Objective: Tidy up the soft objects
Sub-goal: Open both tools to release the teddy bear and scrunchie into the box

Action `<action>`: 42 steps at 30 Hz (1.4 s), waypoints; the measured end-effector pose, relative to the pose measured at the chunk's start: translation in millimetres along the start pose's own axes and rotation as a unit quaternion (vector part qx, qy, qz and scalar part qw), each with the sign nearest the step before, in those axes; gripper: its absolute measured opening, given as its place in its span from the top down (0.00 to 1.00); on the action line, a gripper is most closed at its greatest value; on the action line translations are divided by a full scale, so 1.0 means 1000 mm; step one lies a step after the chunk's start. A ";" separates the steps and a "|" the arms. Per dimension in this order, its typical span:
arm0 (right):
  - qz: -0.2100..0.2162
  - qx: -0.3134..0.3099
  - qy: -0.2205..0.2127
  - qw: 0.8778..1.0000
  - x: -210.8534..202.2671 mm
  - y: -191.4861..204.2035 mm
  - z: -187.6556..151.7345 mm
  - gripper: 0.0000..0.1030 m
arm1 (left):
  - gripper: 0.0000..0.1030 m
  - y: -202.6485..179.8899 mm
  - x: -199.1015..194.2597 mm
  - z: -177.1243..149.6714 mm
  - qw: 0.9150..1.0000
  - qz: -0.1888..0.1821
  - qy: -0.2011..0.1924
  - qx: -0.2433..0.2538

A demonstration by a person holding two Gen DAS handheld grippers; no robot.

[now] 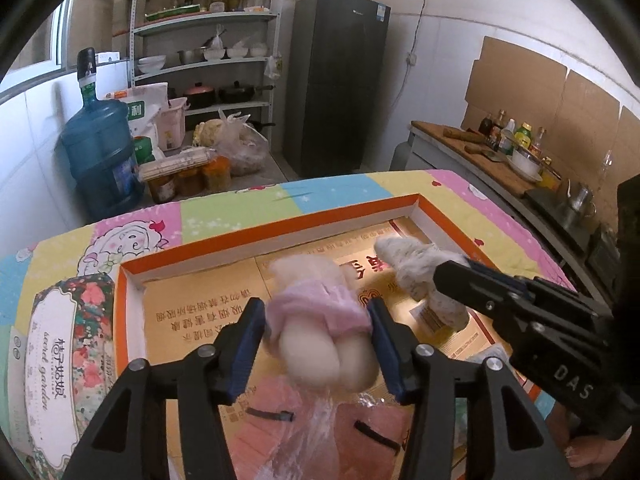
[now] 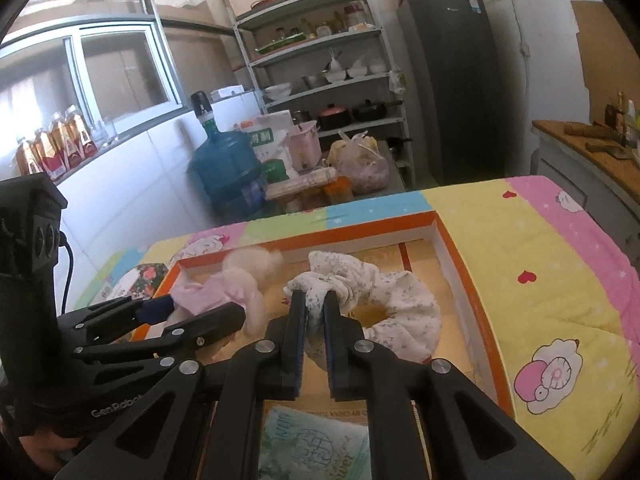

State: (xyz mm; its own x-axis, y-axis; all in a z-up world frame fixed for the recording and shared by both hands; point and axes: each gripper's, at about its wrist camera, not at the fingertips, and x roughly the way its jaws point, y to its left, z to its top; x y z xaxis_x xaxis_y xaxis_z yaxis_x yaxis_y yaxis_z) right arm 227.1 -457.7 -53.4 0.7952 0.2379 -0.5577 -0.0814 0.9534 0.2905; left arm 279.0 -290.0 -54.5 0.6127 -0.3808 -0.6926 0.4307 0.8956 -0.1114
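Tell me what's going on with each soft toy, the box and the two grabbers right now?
Pink plush toy: between the left gripper's fingers, over the box.
Left gripper: jaws wide; grip on the toy unclear.
White speckled cloth ring: lying in the box, one fold pinched.
Right gripper: narrowly closed on the cloth's fold.
Orange-rimmed box: open, no lid, on the patterned quilt.

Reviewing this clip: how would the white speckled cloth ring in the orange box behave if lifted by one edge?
The speckled cloth ring is bunched and wrinkled, so it would probably sag and droop. It squeezes thin between the right gripper fingers, suggesting it is light and compressible. Unlikely to roll or break.
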 end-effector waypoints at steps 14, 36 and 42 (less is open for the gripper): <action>0.005 0.010 -0.026 1.000 -0.016 0.001 -0.001 0.64 | 0.48 0.001 -0.028 -0.004 0.999 0.008 -0.041 -0.011; -0.039 -0.012 -0.070 0.997 -0.077 0.062 -0.025 0.64 | 0.48 -0.004 -0.126 -0.029 0.985 0.090 -0.146 0.028; -0.043 -0.022 -0.073 0.996 -0.089 0.084 -0.029 0.64 | 0.48 0.005 -0.149 -0.039 0.984 0.094 -0.151 0.022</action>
State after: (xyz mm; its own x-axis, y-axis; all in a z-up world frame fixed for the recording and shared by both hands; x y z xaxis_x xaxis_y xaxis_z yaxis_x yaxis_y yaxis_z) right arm 131.8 -393.4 -1.4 0.8791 0.1282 -0.4591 -0.0325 0.9770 0.2105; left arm 164.3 -220.2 20.3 0.8504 -0.2657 -0.4541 0.3150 0.9484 0.0351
